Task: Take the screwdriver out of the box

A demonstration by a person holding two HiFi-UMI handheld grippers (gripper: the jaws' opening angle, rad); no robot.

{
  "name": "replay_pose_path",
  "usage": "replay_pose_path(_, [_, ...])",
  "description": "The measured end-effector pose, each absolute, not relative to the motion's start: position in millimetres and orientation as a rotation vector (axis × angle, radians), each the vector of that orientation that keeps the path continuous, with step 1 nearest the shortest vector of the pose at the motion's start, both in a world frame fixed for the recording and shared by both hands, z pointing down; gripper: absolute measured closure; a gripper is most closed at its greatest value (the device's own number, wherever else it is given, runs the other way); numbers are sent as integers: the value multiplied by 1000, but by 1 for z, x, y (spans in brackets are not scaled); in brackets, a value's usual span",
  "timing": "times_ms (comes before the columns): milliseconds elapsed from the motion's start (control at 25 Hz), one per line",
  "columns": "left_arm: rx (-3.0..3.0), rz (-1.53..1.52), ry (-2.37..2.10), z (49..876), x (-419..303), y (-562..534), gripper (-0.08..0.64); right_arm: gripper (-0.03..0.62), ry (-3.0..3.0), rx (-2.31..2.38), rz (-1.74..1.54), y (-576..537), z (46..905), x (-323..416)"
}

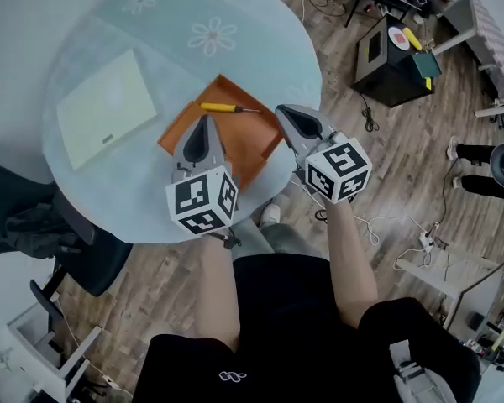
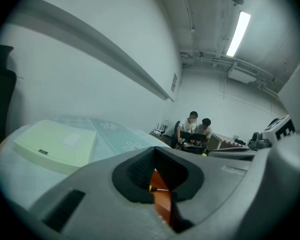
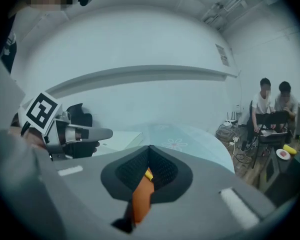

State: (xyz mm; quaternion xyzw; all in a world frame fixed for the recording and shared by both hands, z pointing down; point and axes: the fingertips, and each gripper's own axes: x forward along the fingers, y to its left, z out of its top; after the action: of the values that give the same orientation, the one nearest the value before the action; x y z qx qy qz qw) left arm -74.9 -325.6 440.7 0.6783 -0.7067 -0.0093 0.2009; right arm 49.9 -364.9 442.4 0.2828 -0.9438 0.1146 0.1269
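Note:
A yellow-handled screwdriver [image 1: 227, 107] lies in the far part of a shallow orange box [image 1: 235, 154] on the round glass table [image 1: 84, 32]. My left gripper [image 1: 206, 121] hovers over the box's near left part, shut and empty. Just past the box's right edge is my right gripper [image 1: 286, 112], also shut with nothing in it. In the left gripper view, the gap behind the closed jaws [image 2: 155, 150] shows the screwdriver [image 2: 157, 188] and the orange box [image 2: 162, 206]. The right gripper view shows the yellow handle [image 3: 148, 174] and the box [image 3: 141, 196] in the same way.
A pale green box lid [image 1: 105, 107] lies on the table's left part. A black chair [image 1: 63, 229] stands at the table's near left. A black cabinet [image 1: 395, 57] and cables are on the wood floor to the right. Two people [image 2: 197, 129] sit far off.

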Motion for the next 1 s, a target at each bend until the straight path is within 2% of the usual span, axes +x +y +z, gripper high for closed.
replay_pose_path(400, [1737, -86, -1984, 476, -152, -330, 557, 580, -2571, 612, 188, -380, 502, -38])
replay_pose_path(520, [1699, -109, -1980, 488, -170, -334, 557, 525, -2493, 573, 138, -389, 522, -53])
replay_pose_path(1000, [1697, -109, -1907, 512, -186, -366, 557, 486, -2008, 189, -122, -401, 618, -79])
